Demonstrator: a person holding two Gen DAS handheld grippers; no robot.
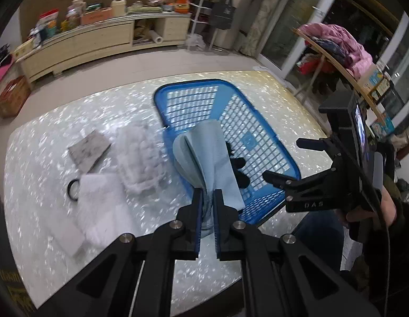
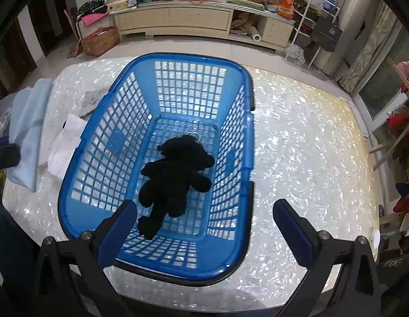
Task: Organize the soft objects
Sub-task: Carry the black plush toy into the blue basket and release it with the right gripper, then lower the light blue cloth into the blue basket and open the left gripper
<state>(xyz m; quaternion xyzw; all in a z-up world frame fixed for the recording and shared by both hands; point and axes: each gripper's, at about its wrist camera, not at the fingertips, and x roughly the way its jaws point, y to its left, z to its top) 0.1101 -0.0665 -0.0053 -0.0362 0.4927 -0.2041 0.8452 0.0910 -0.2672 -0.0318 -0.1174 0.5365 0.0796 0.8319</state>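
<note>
My left gripper (image 1: 207,198) is shut on a light blue cloth (image 1: 204,158) and holds it raised over the near left rim of the blue mesh basket (image 1: 270,142). The cloth also shows at the left edge of the right wrist view (image 2: 27,126). A black plush bear (image 2: 175,171) lies on the floor of the basket (image 2: 246,137). My right gripper (image 2: 204,208) is open and empty above the basket's near end; it also shows in the left wrist view (image 1: 281,161) at the basket's right side.
On the shiny white table (image 1: 46,158), left of the basket, lie a grey card (image 1: 88,150), a clear bubble-wrap piece (image 1: 141,158), a white foam sheet (image 1: 104,206) and a black ring (image 1: 73,189). A cluttered low cabinet (image 2: 178,18) stands behind.
</note>
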